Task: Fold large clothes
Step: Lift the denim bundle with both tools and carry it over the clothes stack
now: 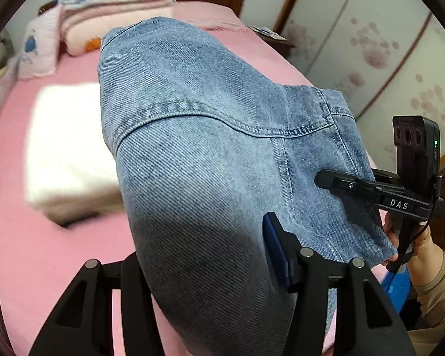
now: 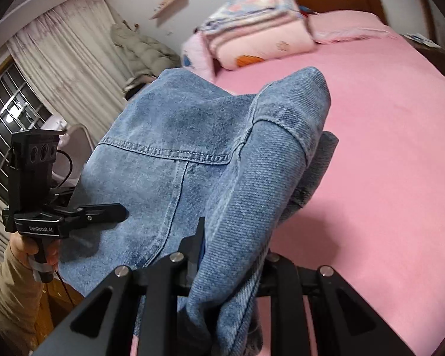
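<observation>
In the left wrist view, the left tongs [image 1: 210, 270] stand about half open with a thick bunch of the denim jacket [image 1: 210, 136] filling the gap between the two fingers, so they are closed on cloth and not on air. The jacket rises straight ahead of these tongs and drapes away over the pink bed [image 1: 38, 252], clear of the sheet. A folded white blanket [image 1: 68, 145] lies on the bed to the left of the tongs. To their right, the right tongs [image 1: 338, 182] pinch the jacket's far edge, held by a hand [image 1: 412, 240] in a beige sleeve.

In the right wrist view, the right tongs [image 2: 231, 255] are nearly closed on a gathered fold of the same jacket [image 2: 175, 136], which bulges up directly in front of them. The left tongs [image 2: 112, 212] clamp the opposite edge to the left, gripped from below by a hand [image 2: 35, 252]. The jacket's long axis runs between the two tongs, so neither hand is nearer; both share it. Both tongs tilt downward toward the bed [image 2: 385, 163], which probably sets up laying the jacket flat.
</observation>
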`<state>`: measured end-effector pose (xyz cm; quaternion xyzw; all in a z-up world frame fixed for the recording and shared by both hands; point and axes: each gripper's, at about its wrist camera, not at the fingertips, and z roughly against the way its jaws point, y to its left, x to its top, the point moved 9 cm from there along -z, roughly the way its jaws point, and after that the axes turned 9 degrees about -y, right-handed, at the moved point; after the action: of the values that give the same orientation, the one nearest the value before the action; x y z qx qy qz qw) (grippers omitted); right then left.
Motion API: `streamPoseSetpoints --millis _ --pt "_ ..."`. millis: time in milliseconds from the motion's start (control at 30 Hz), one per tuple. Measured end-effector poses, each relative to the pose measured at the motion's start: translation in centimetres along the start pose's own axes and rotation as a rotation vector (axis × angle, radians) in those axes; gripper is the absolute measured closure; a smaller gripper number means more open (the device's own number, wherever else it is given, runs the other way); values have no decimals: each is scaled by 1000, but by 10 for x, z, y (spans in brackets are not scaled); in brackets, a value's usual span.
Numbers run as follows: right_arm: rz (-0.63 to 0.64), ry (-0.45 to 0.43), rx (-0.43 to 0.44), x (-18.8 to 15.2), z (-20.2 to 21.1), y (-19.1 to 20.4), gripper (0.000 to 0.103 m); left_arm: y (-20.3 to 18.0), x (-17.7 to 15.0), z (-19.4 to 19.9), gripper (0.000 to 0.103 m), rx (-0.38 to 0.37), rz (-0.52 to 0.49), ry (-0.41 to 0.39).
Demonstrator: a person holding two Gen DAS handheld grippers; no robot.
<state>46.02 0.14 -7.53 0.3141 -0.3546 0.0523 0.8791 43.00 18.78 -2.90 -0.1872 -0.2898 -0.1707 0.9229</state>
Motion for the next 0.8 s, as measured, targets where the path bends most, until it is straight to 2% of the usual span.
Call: streamPoseSetpoints --millis 33,100,200,300,367,500,533,600,633,700,800 --pt "-7 -5 6 10 -13 9 84 29 18 7 51 16 -12 -8" --pt "-18 -26 15 43 -51 32 84 67 42 12 50 35 -21 -25" --pt "-13 -49 17 73 -95 56 84 127 75 11 50 54 -31 -46" --pt "-38 -68 9 103 -151 67 84 172 102 -8 49 65 -27 -64" --pt "-54 -74 3 113 -182 69 84 196 114 -39 49 74 -20 -69" --pt "-84 -63 -24 120 -242 59 84 230 109 -91 47 98 9 -48" --pt "-96 -55 -27 119 -255 55 84 250 107 -102 46 103 5 -35" --pt "-109 -29 -36 111 -279 46 84 271 94 -115 40 128 20 -13" --pt "-114 -20 -42 106 -291 43 84 282 86 -124 33 151 25 2" --pt "-93 -12 -51 96 -308 38 84 299 82 -135 30 169 30 -11" --pt "-20 -30 -78 87 -310 36 79 307 86 -133 17 207 19 -82"
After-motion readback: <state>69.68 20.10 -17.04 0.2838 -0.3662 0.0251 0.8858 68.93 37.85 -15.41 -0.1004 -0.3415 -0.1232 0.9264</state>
